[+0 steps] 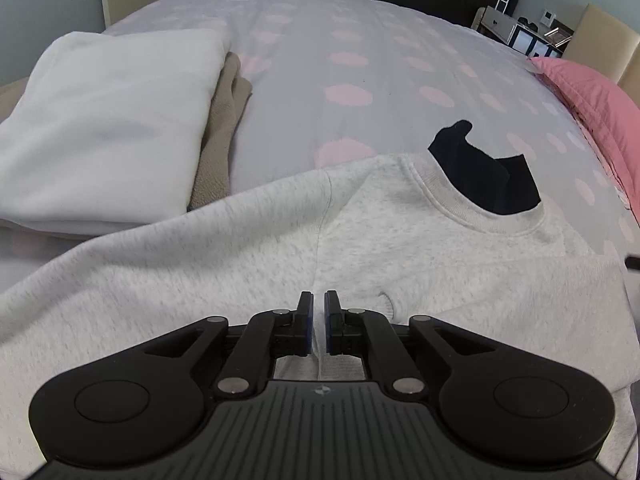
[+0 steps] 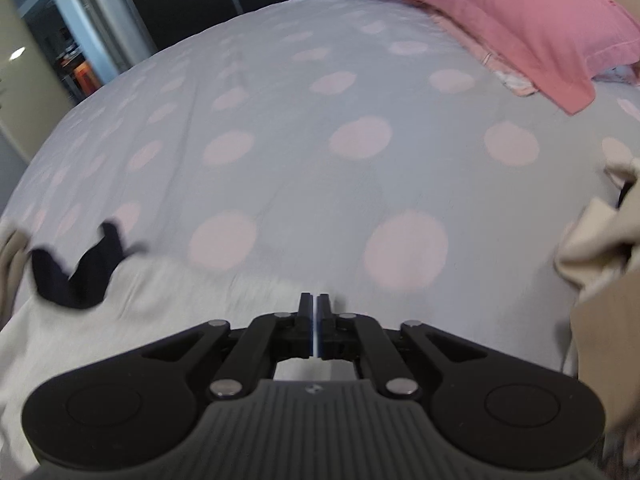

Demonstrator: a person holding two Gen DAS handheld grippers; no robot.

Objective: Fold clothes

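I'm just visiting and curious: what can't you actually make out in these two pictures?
- Left view: the sweatshirt's lower part, hidden behind the left gripper.
- Left view: the beige cloth, mostly under the white folded pile.
- Right view: whether the right gripper pinches cloth; blurred.
- Right view: the beige cloth, cut off by the edge.

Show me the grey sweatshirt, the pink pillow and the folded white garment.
Grey sweatshirt (image 1: pixel 400 240), left wrist view, on the chest below the collar.
Pink pillow (image 2: pixel 500 20), right wrist view, on its top face.
Folded white garment (image 1: pixel 108 120), left wrist view, on its upper surface.
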